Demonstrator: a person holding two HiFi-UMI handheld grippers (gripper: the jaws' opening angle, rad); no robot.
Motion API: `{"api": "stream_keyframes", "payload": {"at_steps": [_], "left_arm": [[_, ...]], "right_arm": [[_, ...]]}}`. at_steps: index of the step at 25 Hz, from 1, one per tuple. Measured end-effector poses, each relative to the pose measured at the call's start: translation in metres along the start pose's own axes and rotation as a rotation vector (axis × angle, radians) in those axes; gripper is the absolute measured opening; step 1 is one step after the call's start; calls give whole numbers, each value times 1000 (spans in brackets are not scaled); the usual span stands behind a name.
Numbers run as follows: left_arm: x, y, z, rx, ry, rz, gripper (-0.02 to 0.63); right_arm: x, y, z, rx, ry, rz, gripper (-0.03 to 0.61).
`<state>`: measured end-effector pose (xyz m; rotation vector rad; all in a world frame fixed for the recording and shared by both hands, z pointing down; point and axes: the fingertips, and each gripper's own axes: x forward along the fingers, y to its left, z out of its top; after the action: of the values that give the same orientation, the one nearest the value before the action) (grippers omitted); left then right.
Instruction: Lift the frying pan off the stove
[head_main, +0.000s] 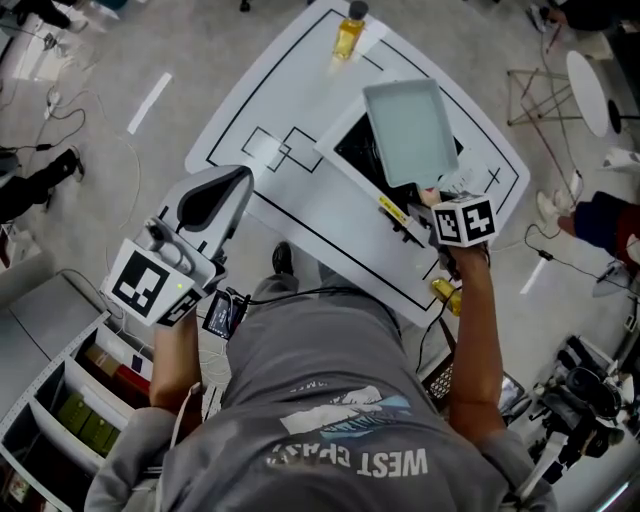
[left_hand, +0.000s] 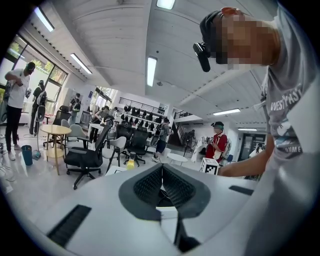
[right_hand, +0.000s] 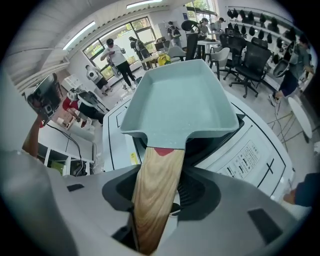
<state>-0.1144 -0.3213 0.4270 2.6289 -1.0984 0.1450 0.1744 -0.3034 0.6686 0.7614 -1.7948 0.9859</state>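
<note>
Two tools are in view, and only one is at work. The right tool (right_hand: 159, 186) has its jaws drawn in against both sides of the wooden handle (right_hand: 156, 165) of the frying pan (right_hand: 180, 97), gripping behind the point where the handle meets the pan body. The square, grey-green pan fills the upper centre of the right gripper view and appears empty. It lies directly over the black stove (right_hand: 216, 142), which shows beneath its lower right edge. No view settles whether the base rests on the stove or hangs just above it.

The stove sits on a white counter (head_main: 290, 80) marked with black outlines. A yellow bottle (head_main: 348, 35) stands at the counter's far corner, near the top of the head view, well apart from the pan.

The left tool (left_hand: 161, 186) is at the lower left of the head view, off the counter. Its jaws are pressed together on nothing and aimed out into the room.

Judged step: the grasp is made and the lift is at hand. The next move calls for a straight upward raise with the pan kept level. The one-sided hold on a long handle may let the pan droop.
</note>
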Motion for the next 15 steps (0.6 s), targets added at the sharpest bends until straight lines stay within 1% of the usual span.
{"api": "stream_keyframes", "payload": {"at_steps": [3, 9, 15], "left_arm": [[-4, -1, 2, 5, -2, 4, -2], [-14, -4, 6, 18, -7, 8, -2], [-21, -9, 9, 29, -13, 4, -2]], "right_arm": [[-1, 1, -1, 41, -33, 12, 172], [-2, 4, -2, 36, -62, 1, 161], [-8, 7, -14, 71, -83, -1, 161]]}}
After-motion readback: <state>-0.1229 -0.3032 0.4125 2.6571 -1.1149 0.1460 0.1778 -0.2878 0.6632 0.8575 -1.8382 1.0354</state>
